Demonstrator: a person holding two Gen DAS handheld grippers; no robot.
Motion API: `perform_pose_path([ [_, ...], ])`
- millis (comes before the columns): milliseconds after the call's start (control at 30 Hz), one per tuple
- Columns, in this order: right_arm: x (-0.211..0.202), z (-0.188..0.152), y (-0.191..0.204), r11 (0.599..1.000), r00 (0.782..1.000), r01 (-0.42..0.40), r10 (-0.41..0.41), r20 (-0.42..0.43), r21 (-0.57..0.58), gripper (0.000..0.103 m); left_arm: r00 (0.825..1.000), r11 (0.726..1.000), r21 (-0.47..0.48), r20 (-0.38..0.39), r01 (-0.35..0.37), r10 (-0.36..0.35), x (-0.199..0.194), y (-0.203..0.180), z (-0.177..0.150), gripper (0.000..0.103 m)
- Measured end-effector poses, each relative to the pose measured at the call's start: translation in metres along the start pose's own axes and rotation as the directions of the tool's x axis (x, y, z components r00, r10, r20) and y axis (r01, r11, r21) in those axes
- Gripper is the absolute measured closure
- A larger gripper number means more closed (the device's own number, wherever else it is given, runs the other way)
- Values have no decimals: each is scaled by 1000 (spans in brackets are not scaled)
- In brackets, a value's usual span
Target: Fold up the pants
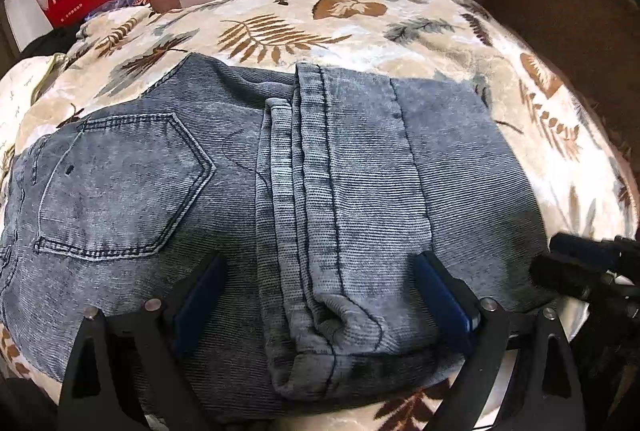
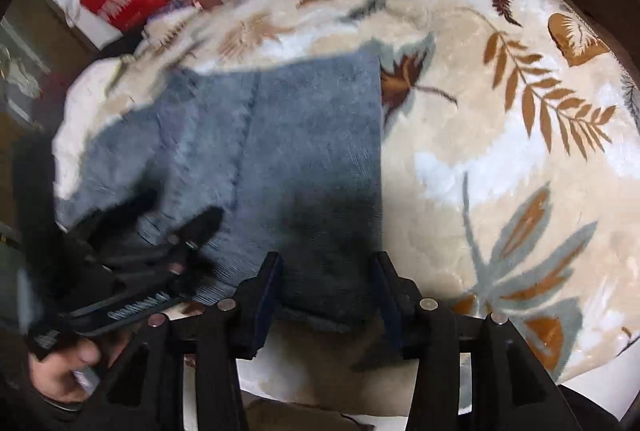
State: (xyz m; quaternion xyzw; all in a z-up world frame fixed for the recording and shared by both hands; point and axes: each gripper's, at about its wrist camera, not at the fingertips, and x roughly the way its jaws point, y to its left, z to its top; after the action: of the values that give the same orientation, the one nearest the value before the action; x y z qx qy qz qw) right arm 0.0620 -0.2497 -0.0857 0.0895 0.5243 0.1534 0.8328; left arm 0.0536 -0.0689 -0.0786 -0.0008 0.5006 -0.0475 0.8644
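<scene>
Pants folded once on blanket; both tongs over near edge, nothing gripped.

Cream plush leaf-print blanket (image 1: 360, 31) carries the grey-blue washed denim pants (image 1: 224, 167), lying flat, legs doubled back over the seat. Long axis runs left-right across both views: back pocket (image 1: 124, 187) end to the left, folded edge to the right. Left tongs (image 1: 320, 295) spread wide, straddling the leg hems at the near edge, low over the cloth; contact cannot be told. Right tongs (image 2: 326, 295) moderately open, over the near right corner of the bundle; view is motion-blurred. Judgement: next fold runs along the long axis, right end toward the pocket; right tongs are nearer that end.
</scene>
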Motion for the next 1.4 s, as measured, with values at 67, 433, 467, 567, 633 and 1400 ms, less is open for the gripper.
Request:
perform_pose_path([
  [67,-12,0,1,1000,998,-18,18,57,6,52,1000,1000,-23,13,15,-15,-7,6,-1,8],
  [433,-11,-6,7,997,986,-75,73,148,9,38,976,962,-268,218,44,16,-93,94,-28,8],
  [467,-13,-6,6,997,983,-75,72,167,15,38,973,943,-331,229,42,37,-101,112,-38,8],
  [567,-13,-5,5,995,979,-86,77,188,43,38,967,854,-518,241,54,86,-112,162,-67,8],
  [633,-6,-5,7,994,980,-96,84,180,59,38,965,776,-625,244,84,93,-111,192,-83,8],
  [1400,21,15,109,952,952,-303,305,30,-43,38,969,535,-819,247,207,3,-59,283,-81,79],
])
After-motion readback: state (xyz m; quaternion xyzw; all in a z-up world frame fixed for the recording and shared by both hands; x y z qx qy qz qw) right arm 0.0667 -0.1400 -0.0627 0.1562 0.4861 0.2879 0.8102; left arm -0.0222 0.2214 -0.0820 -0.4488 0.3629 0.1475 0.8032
